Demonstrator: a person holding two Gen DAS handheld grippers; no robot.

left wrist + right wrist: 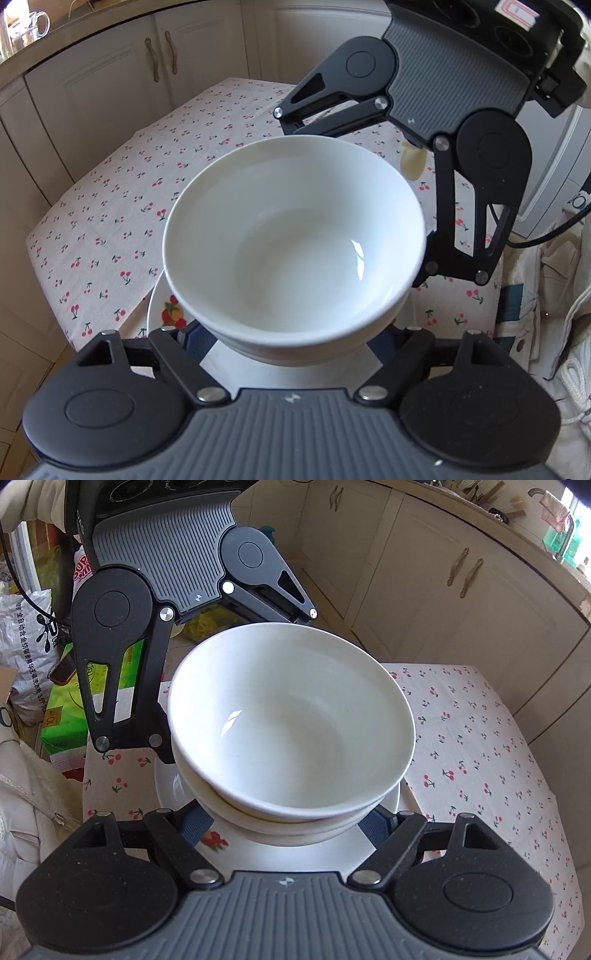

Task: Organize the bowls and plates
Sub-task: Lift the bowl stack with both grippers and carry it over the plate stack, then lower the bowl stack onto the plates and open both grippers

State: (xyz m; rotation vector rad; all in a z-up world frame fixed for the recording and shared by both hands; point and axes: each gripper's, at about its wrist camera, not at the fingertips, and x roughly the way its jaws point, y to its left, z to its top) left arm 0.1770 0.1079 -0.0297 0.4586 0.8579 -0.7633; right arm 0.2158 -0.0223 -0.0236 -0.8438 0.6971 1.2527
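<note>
White china is sitting at the centre of both views: the top bowl [295, 240] is nesting in the lower bowl [258, 350], tipped slightly off level, and the pair is standing on a plate [157, 306] with a fruit print [173, 314] near its rim. I cannot tell whether the plate is resting on the cloth or hanging just above it.

I am working both tools at once. The left gripper [286, 339] is reaching in from the near side, its jaws set narrow and closing on the lower bowl, with a blue pad [190, 341] showing against the bowl's wall on each side. The right gripper [282, 823] is doing the same from the opposite side, jaws narrow and clamping the lower bowl; the contact itself is lying partly hidden under the rim.

Beneath it all the table [110, 221] is wearing a cherry-print cloth. Cream cabinets [110, 92] are running behind it, and a green box [66, 709] and printed bags [26, 635] are crowding the floor beside the table's end.
</note>
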